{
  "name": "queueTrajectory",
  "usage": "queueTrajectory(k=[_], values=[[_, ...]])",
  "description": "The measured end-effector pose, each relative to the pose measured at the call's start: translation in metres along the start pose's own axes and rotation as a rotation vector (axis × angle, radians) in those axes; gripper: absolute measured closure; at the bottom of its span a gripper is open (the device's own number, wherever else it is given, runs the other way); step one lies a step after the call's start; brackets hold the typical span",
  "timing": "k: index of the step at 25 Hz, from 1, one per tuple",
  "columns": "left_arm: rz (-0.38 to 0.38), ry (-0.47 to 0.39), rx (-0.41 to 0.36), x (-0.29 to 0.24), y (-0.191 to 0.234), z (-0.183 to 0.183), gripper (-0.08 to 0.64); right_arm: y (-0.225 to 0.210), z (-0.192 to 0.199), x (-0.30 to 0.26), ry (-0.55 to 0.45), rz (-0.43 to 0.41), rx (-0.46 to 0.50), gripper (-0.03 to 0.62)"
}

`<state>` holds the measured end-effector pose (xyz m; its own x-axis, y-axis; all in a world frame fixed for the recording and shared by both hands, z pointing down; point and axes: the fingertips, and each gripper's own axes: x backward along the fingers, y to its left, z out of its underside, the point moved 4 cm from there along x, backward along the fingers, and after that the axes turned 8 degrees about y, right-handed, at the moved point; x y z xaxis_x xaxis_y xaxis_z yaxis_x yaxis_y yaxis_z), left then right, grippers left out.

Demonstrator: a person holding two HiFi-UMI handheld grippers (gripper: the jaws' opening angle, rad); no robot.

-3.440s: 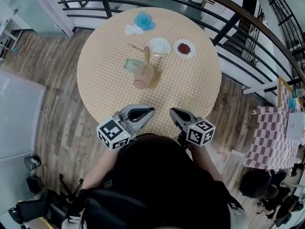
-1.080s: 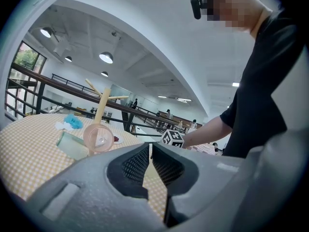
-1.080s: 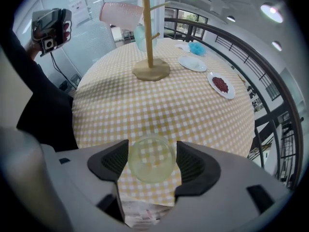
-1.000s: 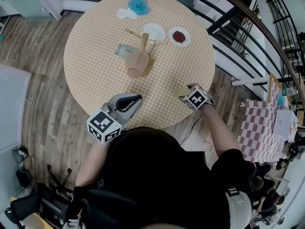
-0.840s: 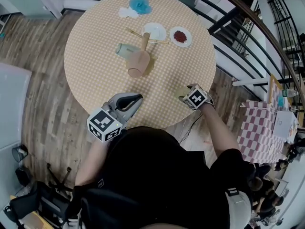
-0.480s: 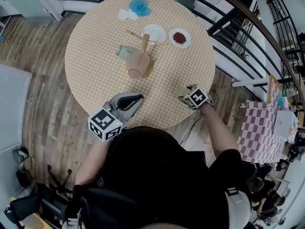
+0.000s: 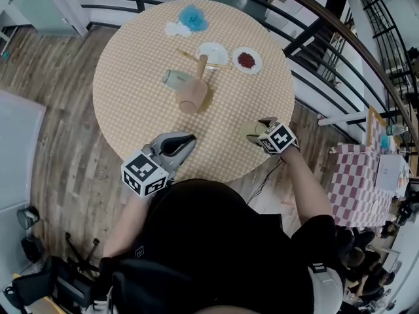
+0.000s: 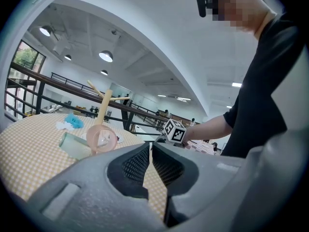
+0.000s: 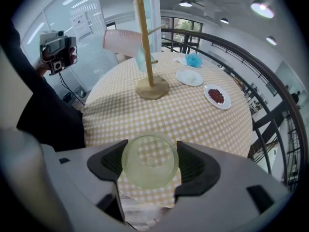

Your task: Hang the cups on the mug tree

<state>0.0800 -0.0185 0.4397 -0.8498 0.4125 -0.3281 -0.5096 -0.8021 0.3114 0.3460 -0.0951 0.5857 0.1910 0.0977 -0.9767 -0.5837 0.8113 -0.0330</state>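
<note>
At the near right edge of the bench [image 7: 131, 64], my right claw [image 9: 149, 167] is clenched on a cup [image 9: 148, 158], pads pressing on both sides of its wall. The claw points steeply down. I judge the cup is just clear of the cloth, but can't be sure.

Left claw [image 8: 150, 159] is clenched on nothing, jaws together, idling level at the near edge, left of centre.

Step in hand: pick-up done, carry to the mug tree [image 9: 146, 57] not yet done. The tree stands past mid-bench, well apart from the held cup. A pink cup [image 9: 123, 41] and a pale green cup [image 7: 175, 78] seem to hang on it already, so I judge this is the last one.

Next move calls for taking the cup far and left, then tipping it so the open mouth slips over a free peg. One bare peg sticks out to the right; that looks like the easy one.

- Held cup: see-through, yellowish, round, smooth and handle-less as far as I can see. Likely slippery, so keep the squeeze steady.
- Tree: light wood, thin upright pole, round flat base, slim angled pegs.
- Bench: round, yellow-and-white checked cloth.
- Far side: a white plate [image 7: 213, 53], a plate with something red [image 7: 247, 61] and a blue crumpled thing [image 7: 193, 17].
</note>
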Motion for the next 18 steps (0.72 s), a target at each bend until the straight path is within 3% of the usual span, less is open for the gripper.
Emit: queueTrajectory(k=[18], values=[[0.02,0.006,-0.015,0.008,-0.006,-0.001,0.554,0.005,-0.082,0.145,-0.394,-0.061,0.092,0.268]])
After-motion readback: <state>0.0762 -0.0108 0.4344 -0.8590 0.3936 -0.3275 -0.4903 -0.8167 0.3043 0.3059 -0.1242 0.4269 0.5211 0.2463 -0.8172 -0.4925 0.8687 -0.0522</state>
